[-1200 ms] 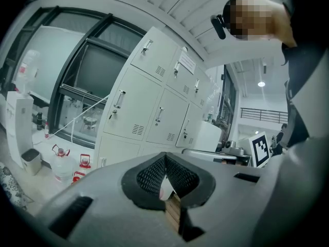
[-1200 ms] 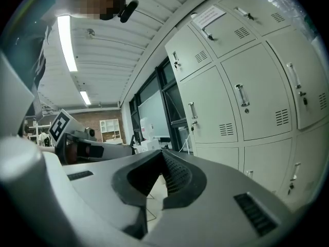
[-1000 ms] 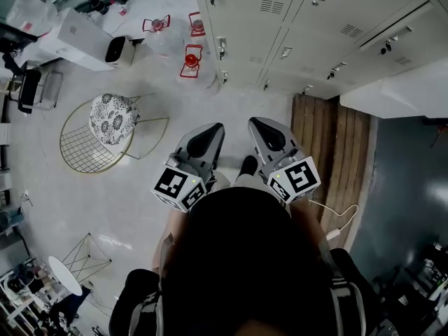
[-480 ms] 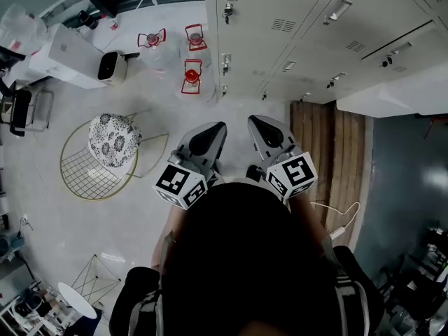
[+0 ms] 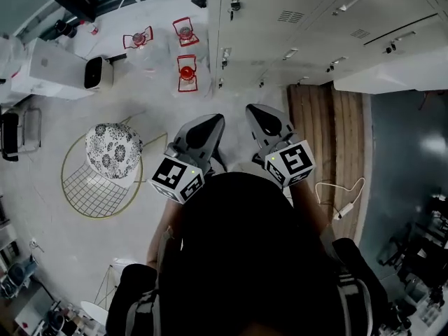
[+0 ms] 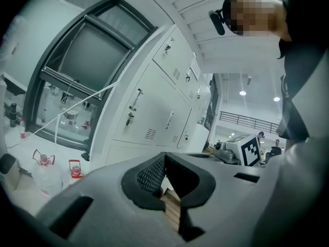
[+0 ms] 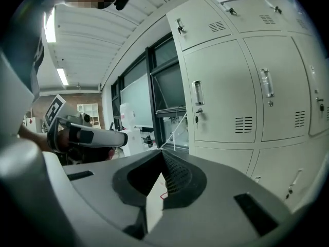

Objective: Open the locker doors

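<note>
The lockers (image 5: 294,33) are all shut, every door flush. They run along the top of the head view, well ahead of both grippers. Over the last second the wire chair (image 5: 105,159) and the floor (image 5: 49,215) have slid down that view, so I'd say the person's been walking up to them. The left gripper (image 5: 210,124) and right gripper (image 5: 257,114) ride side by side, each with its jaws pressed together on nothing. So nothing's opened yet, and a handle (image 7: 198,92) has to be reached first.

Bright even light, fisheye-warped edges
</note>
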`<action>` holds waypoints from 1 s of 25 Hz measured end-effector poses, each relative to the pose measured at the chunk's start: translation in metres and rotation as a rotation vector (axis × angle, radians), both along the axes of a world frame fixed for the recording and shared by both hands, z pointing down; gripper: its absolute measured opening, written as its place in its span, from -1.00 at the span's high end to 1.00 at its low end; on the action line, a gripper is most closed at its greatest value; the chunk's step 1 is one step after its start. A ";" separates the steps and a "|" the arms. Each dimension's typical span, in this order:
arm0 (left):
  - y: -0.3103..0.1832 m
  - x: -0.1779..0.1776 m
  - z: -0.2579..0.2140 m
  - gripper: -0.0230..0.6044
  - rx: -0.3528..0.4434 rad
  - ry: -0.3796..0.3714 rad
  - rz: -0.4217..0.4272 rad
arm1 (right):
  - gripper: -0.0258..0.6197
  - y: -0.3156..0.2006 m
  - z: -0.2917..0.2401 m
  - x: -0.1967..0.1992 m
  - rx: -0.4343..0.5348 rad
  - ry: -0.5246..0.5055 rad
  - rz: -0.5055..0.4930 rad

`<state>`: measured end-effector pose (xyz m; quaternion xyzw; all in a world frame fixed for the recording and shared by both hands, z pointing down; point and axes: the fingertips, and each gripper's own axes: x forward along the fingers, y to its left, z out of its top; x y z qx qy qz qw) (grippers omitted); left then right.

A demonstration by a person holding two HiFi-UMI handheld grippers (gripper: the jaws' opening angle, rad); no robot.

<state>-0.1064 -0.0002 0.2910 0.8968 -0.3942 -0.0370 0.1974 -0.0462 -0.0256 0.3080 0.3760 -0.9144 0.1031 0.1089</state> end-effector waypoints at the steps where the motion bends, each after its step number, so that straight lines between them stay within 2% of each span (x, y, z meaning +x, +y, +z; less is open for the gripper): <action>1: -0.001 -0.004 0.004 0.87 -0.008 0.002 0.013 | 0.91 -0.002 0.003 -0.005 -0.004 0.004 0.007; 6: -0.006 -0.021 0.024 0.87 -0.008 -0.013 0.102 | 0.91 -0.005 0.030 -0.017 -0.055 0.044 0.024; 9: -0.012 -0.028 0.036 0.87 -0.005 -0.045 0.127 | 0.91 -0.011 0.036 -0.022 -0.064 0.048 0.038; 17: -0.026 -0.024 0.061 0.87 -0.099 -0.063 0.072 | 0.91 -0.035 0.057 -0.020 -0.087 0.029 0.078; 25: -0.051 -0.015 0.087 0.87 -0.140 -0.101 0.020 | 0.91 -0.075 0.107 -0.012 -0.110 0.049 0.077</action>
